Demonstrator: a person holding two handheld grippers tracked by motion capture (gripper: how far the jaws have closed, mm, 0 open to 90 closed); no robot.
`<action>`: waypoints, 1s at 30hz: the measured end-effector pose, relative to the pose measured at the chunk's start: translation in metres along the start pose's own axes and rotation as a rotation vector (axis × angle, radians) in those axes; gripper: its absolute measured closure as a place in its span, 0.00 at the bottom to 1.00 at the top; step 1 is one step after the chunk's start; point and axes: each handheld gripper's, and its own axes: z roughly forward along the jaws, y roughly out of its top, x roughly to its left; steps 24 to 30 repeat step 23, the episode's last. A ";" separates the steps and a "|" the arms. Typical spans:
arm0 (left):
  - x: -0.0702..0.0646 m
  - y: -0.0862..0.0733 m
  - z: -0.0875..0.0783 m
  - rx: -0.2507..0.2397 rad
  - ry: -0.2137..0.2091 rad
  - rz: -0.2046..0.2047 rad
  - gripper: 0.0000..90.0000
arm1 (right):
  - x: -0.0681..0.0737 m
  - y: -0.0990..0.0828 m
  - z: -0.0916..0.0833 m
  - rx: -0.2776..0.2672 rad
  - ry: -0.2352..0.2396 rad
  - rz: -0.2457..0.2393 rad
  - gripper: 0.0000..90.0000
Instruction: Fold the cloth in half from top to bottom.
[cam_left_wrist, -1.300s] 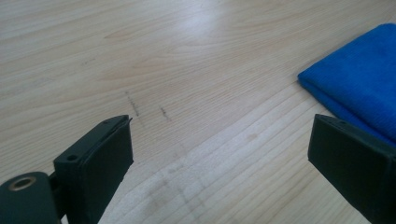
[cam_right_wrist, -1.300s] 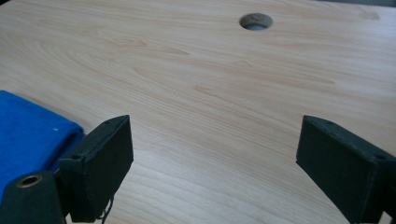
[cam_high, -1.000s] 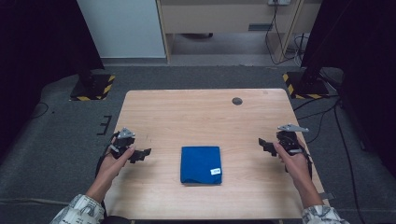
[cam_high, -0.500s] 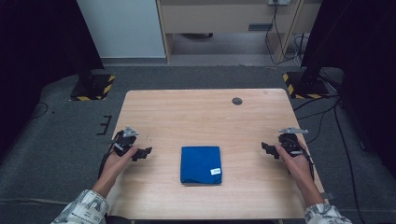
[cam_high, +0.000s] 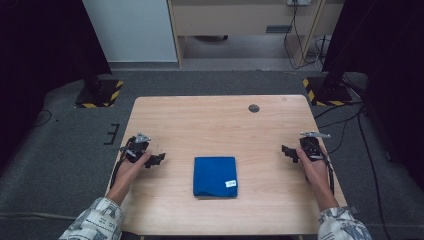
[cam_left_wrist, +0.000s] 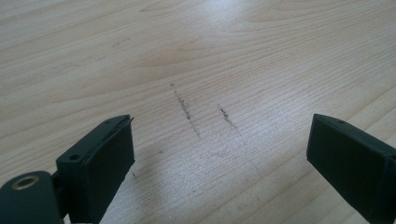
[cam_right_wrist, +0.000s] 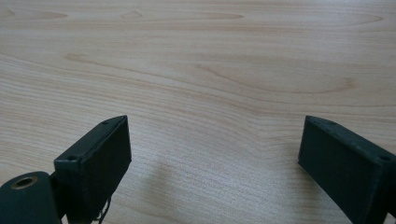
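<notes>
A blue cloth lies folded into a soft, nearly square pad at the middle of the near half of the table, its edges roughly parallel to the table's sides. A small white label sits near its front right corner (too small to read). The fabric looks matte and smooth, without visible creases from above.

The tabletop is pale wood with long, fine grain; in the left gripper view a few short dark scuff marks cross the grain ahead of the jaws. A small dark round disc sits towards the far right of the table.

The left gripper rests low at the table's left edge, well apart from the cloth, its blocky black jaws spread wide over bare wood. The right gripper sits at the right edge, likewise well apart from the cloth, jaws wide with nothing between them.
</notes>
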 end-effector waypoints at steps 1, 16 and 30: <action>-0.001 0.000 0.001 0.001 -0.001 0.004 0.08 | 0.001 -0.001 0.002 0.006 -0.003 0.000 0.10; -0.008 -0.005 0.020 -0.002 0.019 -0.006 0.01 | 0.021 -0.005 0.010 0.039 -0.066 -0.125 0.07; -0.008 -0.005 0.020 0.000 0.021 -0.007 0.00 | 0.032 -0.015 0.001 0.046 -0.123 -0.066 0.01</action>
